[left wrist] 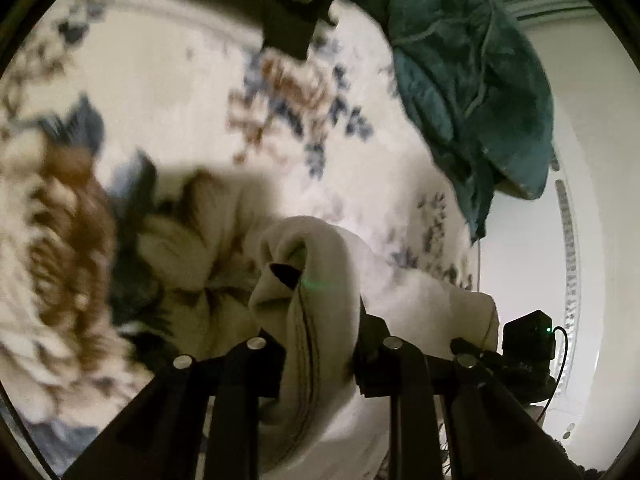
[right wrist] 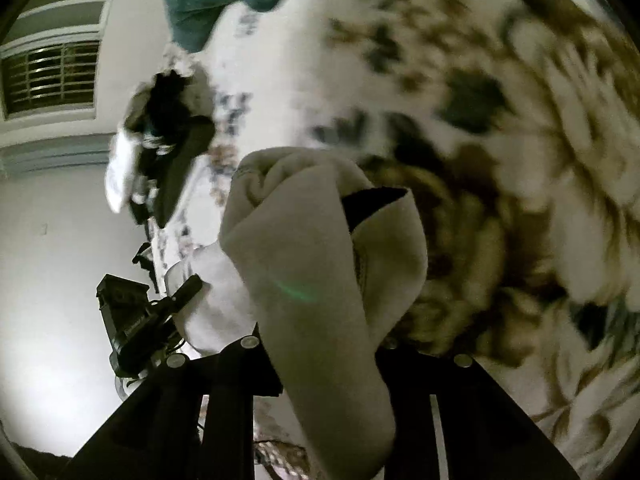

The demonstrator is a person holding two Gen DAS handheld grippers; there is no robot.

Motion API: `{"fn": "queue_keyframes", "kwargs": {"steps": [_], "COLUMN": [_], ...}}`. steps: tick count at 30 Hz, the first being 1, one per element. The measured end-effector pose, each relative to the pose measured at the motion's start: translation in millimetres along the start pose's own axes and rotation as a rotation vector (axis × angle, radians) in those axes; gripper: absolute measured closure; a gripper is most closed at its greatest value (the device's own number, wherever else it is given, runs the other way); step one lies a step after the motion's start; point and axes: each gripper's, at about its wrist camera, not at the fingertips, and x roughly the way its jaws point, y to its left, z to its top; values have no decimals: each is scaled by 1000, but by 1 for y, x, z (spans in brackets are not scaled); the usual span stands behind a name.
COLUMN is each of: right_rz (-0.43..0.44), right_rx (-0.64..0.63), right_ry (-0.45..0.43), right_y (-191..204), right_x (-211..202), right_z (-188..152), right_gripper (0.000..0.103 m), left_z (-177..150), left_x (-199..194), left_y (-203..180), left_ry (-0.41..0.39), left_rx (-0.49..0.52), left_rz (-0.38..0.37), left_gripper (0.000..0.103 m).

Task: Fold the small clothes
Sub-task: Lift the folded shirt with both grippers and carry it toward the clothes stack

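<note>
A cream-white small garment (left wrist: 320,320) is pinched between the fingers of my left gripper (left wrist: 296,276); one dark fingertip (left wrist: 285,273) pokes out of the cloth. My right gripper (right wrist: 360,208) is shut on the same cream garment (right wrist: 312,248), with a dark fingertip (right wrist: 372,202) showing through a fold. The cloth hangs stretched between the two grippers above a floral bedspread (left wrist: 168,92). The right gripper shows in the left wrist view (left wrist: 528,340); the left gripper shows in the right wrist view (right wrist: 132,320).
A teal garment (left wrist: 472,80) lies crumpled at the far side of the floral bedspread (right wrist: 400,60). A dark piece of clothing (left wrist: 292,20) with black-and-white items lies beside it. White walls and a barred window (right wrist: 52,80) are beyond the bed.
</note>
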Motion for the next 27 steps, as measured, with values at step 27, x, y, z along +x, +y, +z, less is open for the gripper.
{"fn": "queue_keyframes", "kwargs": {"steps": [27], "right_rz": [-76], "right_rx": [-324], "right_ry": [-55], "right_y": [444], "right_x": [186], "right_z": [266], "right_gripper": [70], "left_z": [391], "left_x": [-183], "left_y": [36], "left_ry": [-197], "left_rx": [48], "left_rz": [363], "left_gripper": [76]}}
